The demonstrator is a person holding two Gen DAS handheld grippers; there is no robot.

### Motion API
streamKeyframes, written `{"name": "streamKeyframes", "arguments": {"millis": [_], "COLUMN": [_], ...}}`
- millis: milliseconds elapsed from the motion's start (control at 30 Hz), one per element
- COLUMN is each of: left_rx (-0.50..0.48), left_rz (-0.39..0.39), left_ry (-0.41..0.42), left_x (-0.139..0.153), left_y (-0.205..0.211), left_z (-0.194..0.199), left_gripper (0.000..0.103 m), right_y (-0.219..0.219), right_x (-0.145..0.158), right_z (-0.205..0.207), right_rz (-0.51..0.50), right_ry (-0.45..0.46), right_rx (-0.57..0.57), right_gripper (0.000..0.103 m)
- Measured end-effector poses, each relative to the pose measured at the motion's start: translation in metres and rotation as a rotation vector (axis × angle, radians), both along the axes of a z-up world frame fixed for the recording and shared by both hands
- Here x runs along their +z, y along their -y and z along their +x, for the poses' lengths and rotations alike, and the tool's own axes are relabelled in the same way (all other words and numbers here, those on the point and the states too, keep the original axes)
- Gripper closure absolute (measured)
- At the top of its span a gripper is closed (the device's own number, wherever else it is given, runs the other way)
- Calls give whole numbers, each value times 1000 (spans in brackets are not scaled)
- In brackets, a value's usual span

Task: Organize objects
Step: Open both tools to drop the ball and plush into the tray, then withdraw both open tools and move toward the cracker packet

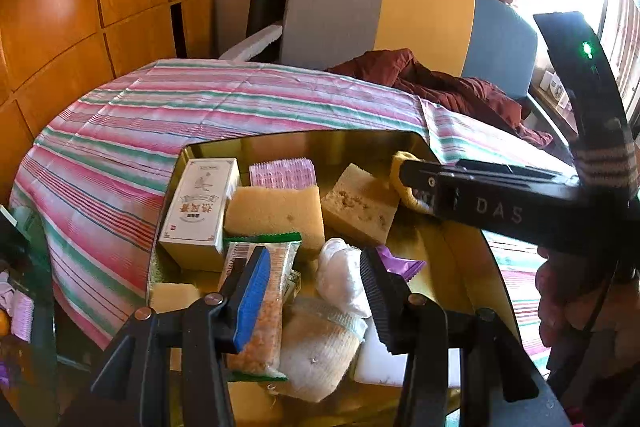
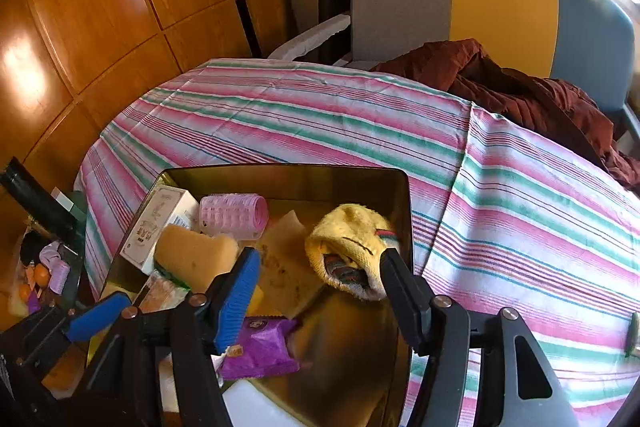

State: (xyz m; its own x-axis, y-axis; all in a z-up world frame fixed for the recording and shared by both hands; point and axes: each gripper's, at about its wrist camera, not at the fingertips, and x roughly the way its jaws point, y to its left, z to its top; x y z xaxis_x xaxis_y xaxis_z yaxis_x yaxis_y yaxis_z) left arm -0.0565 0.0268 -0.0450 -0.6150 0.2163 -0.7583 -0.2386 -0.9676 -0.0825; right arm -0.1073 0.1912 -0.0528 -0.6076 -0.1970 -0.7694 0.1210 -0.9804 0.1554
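- Blue-padded left gripper [image 1: 316, 287] hangs partly open, gripping nothing, over the beige sock [image 1: 320, 351] and snack bar [image 1: 264, 311].
- Right gripper [image 2: 316, 277] is likewise parted and empty; its black finger is at the yellow sock [image 2: 348, 243].
- Lift both clear of the gold tin [image 2: 280, 179] before reaching again.

The right gripper [image 1: 416, 187] is hiding most of the yellow sock [image 1: 404, 167]; print on the white box [image 1: 200, 207] is staying too small to read.
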Motion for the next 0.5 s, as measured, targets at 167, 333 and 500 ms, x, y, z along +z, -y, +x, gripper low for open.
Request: {"name": "streamKeyframes", "arguments": {"millis": [167, 333, 500], "left_rx": [4, 12, 14], "left_rz": [2, 10, 22], "left_ry": [-15, -29, -37], "left_x": [6, 11, 16], "left_y": [3, 8, 12], "left_z": [5, 11, 16], "left_gripper": [56, 56, 56], "right_y": [-2, -3, -5], "right_x": [3, 3, 2], "right_z": [11, 23, 35], "right_rz": [-13, -23, -33], "right_ry": [-6, -4, -2], "right_rx": [-8, -13, -16], "right_gripper": [33, 32, 30]}}
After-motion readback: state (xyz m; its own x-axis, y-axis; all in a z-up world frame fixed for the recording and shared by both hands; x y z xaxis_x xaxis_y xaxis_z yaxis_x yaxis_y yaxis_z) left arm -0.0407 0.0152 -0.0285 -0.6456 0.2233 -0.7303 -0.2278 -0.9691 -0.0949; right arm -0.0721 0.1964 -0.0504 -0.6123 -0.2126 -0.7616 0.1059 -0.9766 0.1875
